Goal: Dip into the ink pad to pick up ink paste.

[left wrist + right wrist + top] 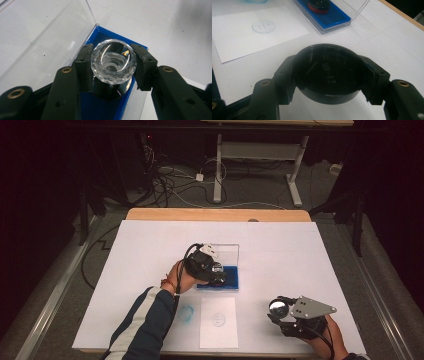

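A stamp with a faceted clear crystal knob (113,61) and a black body stands on the blue ink pad (100,106) of a case whose clear lid (45,37) is raised. My left gripper (113,64) is shut on that knob, with a pad pressing each side. The high view has this gripper (216,274) over the ink pad (232,279). My right gripper (328,75) is shut on a round black cap (328,71) held just above the table. From above, the right gripper (276,312) and the cap (278,307) are at the front right.
A small white paper sheet (218,322) bearing a round stamped mark (218,320) lies in front of the case, and a blue ring smudge (186,313) is left of it. The right gripper view takes in the sheet (249,37), the ink pad (329,17) and the stamp's red-ringed base (318,6).
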Tool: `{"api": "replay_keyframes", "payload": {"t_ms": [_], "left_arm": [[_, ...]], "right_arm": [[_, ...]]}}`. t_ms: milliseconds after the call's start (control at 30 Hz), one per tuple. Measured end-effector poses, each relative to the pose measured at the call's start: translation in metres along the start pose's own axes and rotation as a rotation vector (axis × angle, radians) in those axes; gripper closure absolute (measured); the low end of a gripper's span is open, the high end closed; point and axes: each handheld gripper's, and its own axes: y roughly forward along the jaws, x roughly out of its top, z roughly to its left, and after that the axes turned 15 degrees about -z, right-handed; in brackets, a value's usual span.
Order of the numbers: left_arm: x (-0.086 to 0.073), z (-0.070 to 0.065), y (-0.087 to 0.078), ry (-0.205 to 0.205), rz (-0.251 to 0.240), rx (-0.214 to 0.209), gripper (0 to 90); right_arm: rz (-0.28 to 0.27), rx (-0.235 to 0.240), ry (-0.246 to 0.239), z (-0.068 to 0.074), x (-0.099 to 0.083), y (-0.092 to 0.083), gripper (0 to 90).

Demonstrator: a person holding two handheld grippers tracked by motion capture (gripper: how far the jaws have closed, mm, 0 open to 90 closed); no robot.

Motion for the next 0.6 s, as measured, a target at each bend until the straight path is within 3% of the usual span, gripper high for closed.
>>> {"api": "replay_keyframes", "payload": {"t_ms": [367,600], "left_arm": [[-0.0001,-0.0004,0.0012,-0.007,-0.003,0.001,54.5],[0.0051,-0.0023,-0.0003,0.013,0.021,0.019,54.5]], "right_arm": [[0.000,-0.003,0.000,0.0000,0.0007,0.0006,37.8],[-0.003,-0.004,-0.001,-0.0004,0.0008,-0.0001,37.9]]}}
